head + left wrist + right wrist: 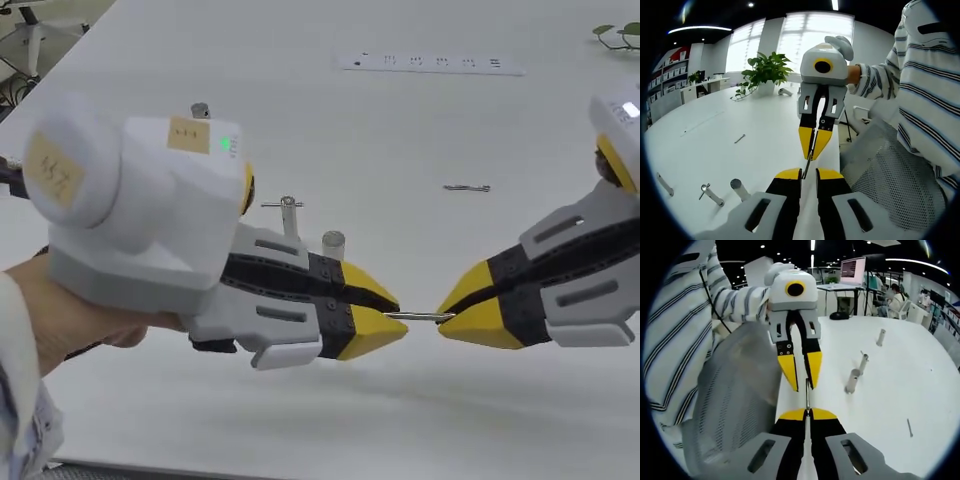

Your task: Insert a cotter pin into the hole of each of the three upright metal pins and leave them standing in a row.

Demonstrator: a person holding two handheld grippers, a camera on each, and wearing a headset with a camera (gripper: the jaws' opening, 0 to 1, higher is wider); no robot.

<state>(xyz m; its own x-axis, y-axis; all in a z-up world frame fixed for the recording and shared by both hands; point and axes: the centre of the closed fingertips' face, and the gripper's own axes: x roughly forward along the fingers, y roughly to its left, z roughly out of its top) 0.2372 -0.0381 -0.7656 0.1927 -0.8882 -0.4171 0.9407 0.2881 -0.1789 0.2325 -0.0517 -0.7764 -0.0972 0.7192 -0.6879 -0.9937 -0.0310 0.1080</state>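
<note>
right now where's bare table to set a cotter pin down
Free: the table strip between the held cotter pin and the near edge, and the stretch between the power strip and the loose cotter pin. Crowded: around the three upright pins.

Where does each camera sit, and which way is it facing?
Head view: on the headset, looking down at the bench; a hand holds the left gripper, right gripper opposite.
Left gripper view: along its own jaws, facing the right gripper and a striped sleeve.
Right gripper view: along its own jaws, facing the left gripper and the other sleeve.
Shared: the cotter pin between the tips.
</note>
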